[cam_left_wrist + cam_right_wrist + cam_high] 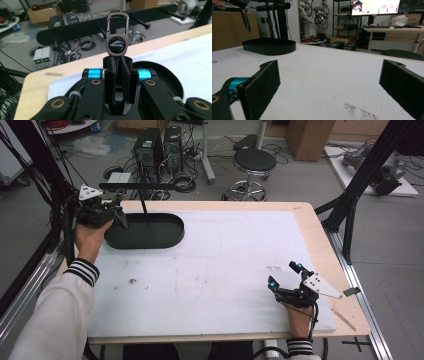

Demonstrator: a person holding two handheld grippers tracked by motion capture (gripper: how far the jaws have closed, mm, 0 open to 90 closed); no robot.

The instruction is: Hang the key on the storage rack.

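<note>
My left gripper [117, 58] is shut on the black strap of a key ring [117, 37], a silver carabiner clip with a dark oval badge reading HAVAL, held upright. Just beyond the clip runs the black bar [100, 26] of a stand, with short pegs [142, 22] sticking out toward me. In the high view the left gripper [120, 210] hovers over the left end of the stand's black oval base [145, 232], below the bar [137, 186]. My right gripper [285, 275] rests open on the white mat near the front right; its pads [264, 82] stand wide apart with nothing between them.
A white mat [215, 265] covers the wooden table [325, 250]. The stand's base [269, 46] lies far ahead in the right gripper view. Behind the table are a stool [254, 162], computer towers [150, 147] and cables on the floor. Black frame posts [365, 175] flank the table.
</note>
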